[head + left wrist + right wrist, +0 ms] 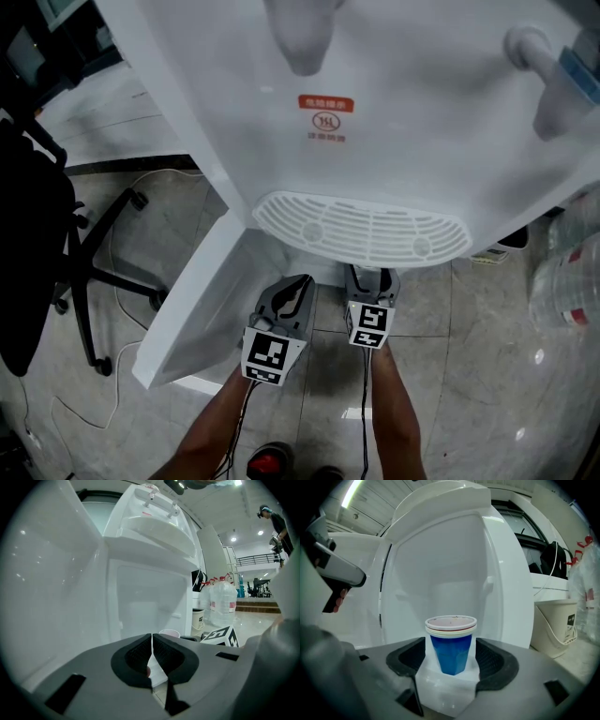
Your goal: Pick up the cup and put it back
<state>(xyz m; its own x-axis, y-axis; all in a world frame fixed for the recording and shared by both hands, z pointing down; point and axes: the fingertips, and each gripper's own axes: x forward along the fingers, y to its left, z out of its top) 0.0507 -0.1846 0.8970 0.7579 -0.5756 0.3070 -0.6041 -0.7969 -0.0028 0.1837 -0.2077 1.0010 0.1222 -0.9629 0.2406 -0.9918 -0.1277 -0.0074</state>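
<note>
Right gripper view shows me the blue cup (451, 646) upright on a white ledge (443, 693) in front of the water dispenser (454, 559). It stands between the jaws of my right gripper (451, 660), which are spread wide, with a gap at each side of the cup. My left gripper (152, 654) is closed and empty, just beside the right one, both below the drip tray's (361, 228) front edge.

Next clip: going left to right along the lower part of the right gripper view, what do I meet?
In order: left pad of the right tongs → blue cup, standing between the pads → right pad → white bucket.
</note>
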